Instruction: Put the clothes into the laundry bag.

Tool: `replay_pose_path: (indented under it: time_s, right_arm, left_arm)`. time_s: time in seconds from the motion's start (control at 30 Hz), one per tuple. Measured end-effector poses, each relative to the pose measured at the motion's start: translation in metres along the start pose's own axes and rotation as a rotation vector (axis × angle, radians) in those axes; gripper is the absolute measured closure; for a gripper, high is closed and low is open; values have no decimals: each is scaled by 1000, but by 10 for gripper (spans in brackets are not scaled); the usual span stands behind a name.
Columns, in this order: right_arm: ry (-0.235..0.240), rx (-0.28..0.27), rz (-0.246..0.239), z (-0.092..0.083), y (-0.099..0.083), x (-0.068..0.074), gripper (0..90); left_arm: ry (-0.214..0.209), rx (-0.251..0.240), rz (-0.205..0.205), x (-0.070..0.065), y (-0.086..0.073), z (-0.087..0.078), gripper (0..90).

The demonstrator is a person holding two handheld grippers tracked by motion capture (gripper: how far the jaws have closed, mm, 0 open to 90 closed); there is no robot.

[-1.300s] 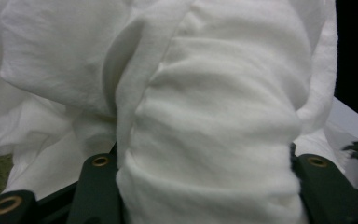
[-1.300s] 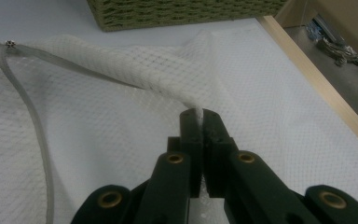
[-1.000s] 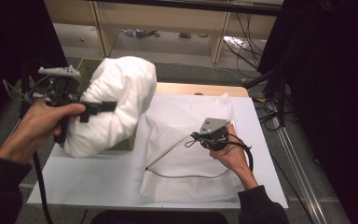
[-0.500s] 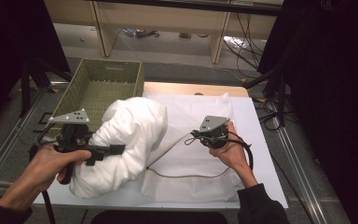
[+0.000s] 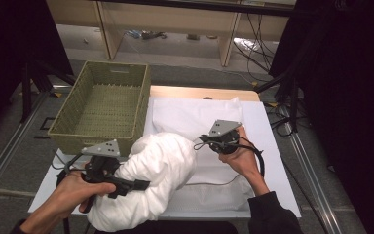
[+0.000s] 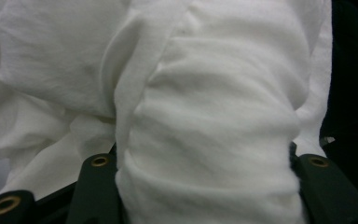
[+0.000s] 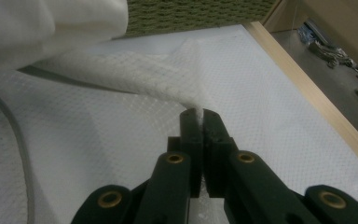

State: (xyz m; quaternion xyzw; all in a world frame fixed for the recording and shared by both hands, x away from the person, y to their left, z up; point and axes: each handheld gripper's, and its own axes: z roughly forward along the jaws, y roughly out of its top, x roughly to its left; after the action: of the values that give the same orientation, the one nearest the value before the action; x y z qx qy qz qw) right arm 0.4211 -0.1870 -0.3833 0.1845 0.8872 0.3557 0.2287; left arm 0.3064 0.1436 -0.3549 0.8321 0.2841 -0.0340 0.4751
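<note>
The person's left hand [image 5: 78,192] comes in low from the near edge, forearm angled inward, holding the left gripper [image 5: 139,185] level and pointing right. Its fingers [image 6: 95,186] stand partly open around a thick fold of the white pillow [image 5: 156,170], squeezing it from both sides. The pillow lies bunched at the front left of the worktop [image 5: 268,126], near the green woven basket [image 5: 107,105]. The right hand [image 5: 241,158] rests on the flat white mesh bag [image 5: 190,117], wrist bent, and the right gripper [image 7: 200,116] has its fingers pinched tight on the bag's raised edge.
</note>
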Motion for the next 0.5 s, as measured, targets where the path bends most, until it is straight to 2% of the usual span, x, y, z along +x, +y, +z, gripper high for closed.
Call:
replay_pose_path:
  time_s: [0.03,0.07,0.13,0.2,0.23,0.27,0.3,0.33,0.37,0.47,0.5]
  right_arm:
    - [-2,-4,-1,0,0,0,895]
    - [0,-11,-22,0,1,-2,896]
    - [-4,-10,-25,0,1,-2,896]
    - [-16,-11,-57,0,2,-2,896]
    - [-3,5,-19,0,1,0,896]
    - [-7,8,-6,-1,1,1,897]
    - [-5,5,-26,-1,2,-1,897]
    - [-10,9,-15,-1,2,0,897]
    - [-14,11,-28,-1,3,0,896]
    - [-29,25,-24,-1,4,1,897]
    - [-40,24,-11,-2,3,1,897]
  left_arm:
    - [-5,16,18,-1,0,5,465]
    - [-4,32,29,-2,1,10,465]
    - [-2,57,39,-3,2,23,464]
    - [-15,85,56,-3,2,36,464]
    - [-15,98,67,-5,2,42,463]
    - [-12,109,83,-6,2,48,463]
    - [-8,128,111,-8,3,52,462]
    - [-5,122,105,-11,3,58,462]
    - [-7,134,128,-13,4,61,462]
    - [-10,158,193,-25,4,67,460]
    - [-20,157,203,-28,4,68,460]
